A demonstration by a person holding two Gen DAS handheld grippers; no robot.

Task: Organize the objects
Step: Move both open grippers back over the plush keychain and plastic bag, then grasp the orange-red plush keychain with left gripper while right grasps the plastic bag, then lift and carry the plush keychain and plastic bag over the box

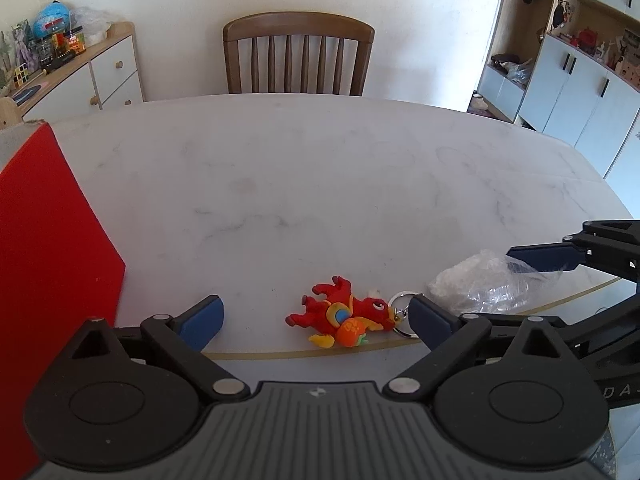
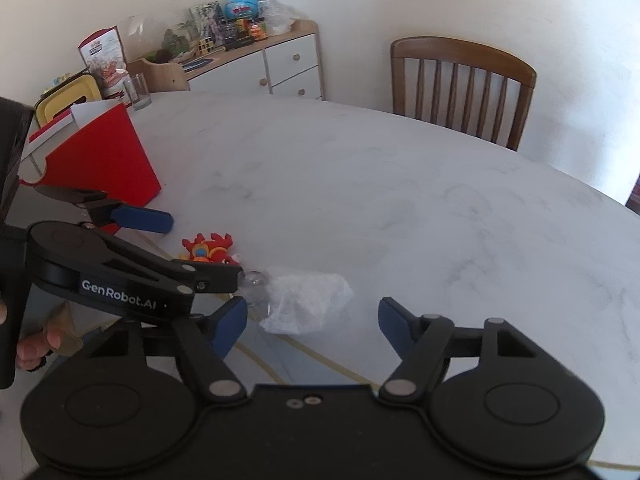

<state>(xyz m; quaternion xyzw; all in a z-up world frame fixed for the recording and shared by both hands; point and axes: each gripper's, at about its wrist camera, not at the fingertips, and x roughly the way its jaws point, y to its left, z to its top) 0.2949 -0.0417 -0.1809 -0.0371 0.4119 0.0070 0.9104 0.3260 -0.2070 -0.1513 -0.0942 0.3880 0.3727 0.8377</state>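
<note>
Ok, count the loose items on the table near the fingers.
2. A red dragon keychain lies between the left gripper's open fingers. A crumpled clear plastic bag lies just to its right, between the right gripper's fingers. Others may be hidden.

A wooden chair (image 1: 298, 56) stands behind the marble table (image 1: 320, 184), against white walls.

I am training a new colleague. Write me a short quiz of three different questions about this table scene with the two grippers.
1. True or false: the red dragon keychain lies between the fingers of the left gripper.
2. What lies in front of the right gripper? A) a glass B) a clear plastic bag C) a book
3. Fill in: the red box stands on the ______ side of the table in the right wrist view.

Key: 1 true; 2 B; 3 left
</note>
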